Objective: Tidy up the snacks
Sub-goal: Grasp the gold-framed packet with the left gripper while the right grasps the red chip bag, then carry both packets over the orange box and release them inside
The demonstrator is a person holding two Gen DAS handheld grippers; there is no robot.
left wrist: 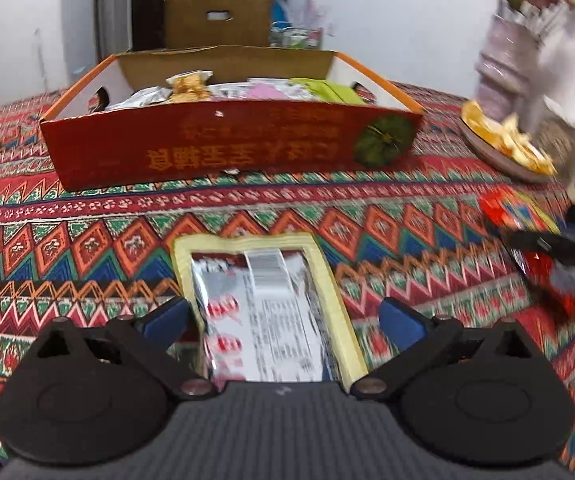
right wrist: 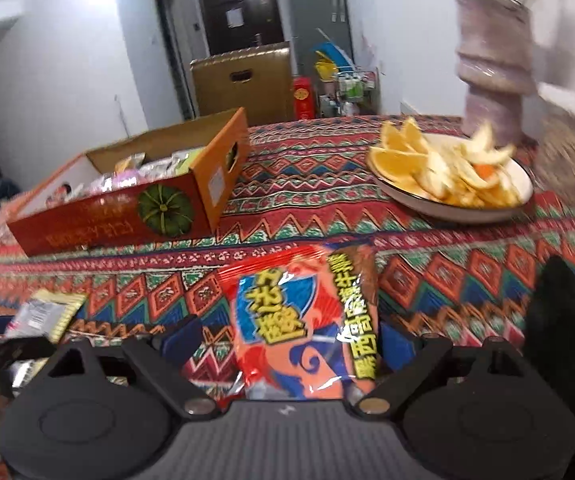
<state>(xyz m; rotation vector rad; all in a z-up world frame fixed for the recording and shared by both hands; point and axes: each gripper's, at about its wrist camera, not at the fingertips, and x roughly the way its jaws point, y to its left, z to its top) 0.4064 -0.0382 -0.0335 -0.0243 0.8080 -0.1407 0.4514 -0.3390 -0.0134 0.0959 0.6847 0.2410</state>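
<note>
Cardboard snack box sits beyond both packets; peel plate to its right. Left jaws spread around foil packet, right spread around glossy red packet.

Two loose snack packets lie on the bench: one silver packet with a yellow border and one red packet. One open box stands behind them holding several more packets, too crowded to count, and one plate carries a heap of orange pieces whose number cannot be told. One vase stands by the plate, and two grippers are in view, the left gripper and the right gripper.
</note>
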